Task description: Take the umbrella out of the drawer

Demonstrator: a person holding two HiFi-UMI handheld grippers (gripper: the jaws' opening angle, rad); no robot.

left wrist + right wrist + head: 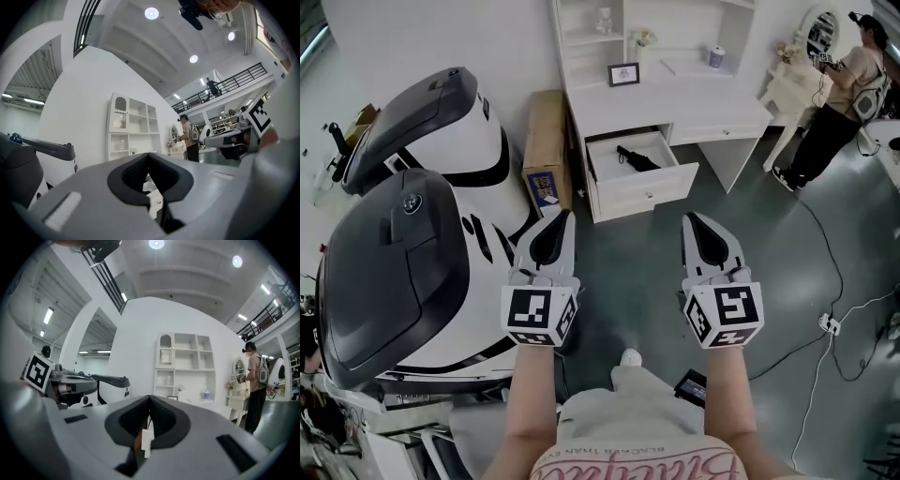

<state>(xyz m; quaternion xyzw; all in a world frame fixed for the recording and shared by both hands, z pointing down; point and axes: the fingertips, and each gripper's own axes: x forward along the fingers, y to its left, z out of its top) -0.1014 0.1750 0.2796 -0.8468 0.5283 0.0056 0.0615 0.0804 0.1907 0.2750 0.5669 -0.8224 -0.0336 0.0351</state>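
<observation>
A black folded umbrella (637, 157) lies in the open drawer (643, 187) of a white desk (675, 101) at the top of the head view. Both grippers are held side by side over the grey floor, well short of the drawer and pointing towards it. My left gripper (565, 217) has its jaws together with nothing in them. The right gripper (688, 217) is likewise shut and empty. In the left gripper view the left gripper (149, 154) has its tips meeting in front of the white shelf unit (133, 129). In the right gripper view the right gripper (150, 397) does the same, with the desk (187, 401) beyond it.
Two large white-and-dark-grey machines (394, 272) fill the left side. A cardboard box (546, 145) leans beside the desk. A person (842, 89) stands at the far right by a white vanity (792, 89). Cables (830, 323) trail over the floor on the right.
</observation>
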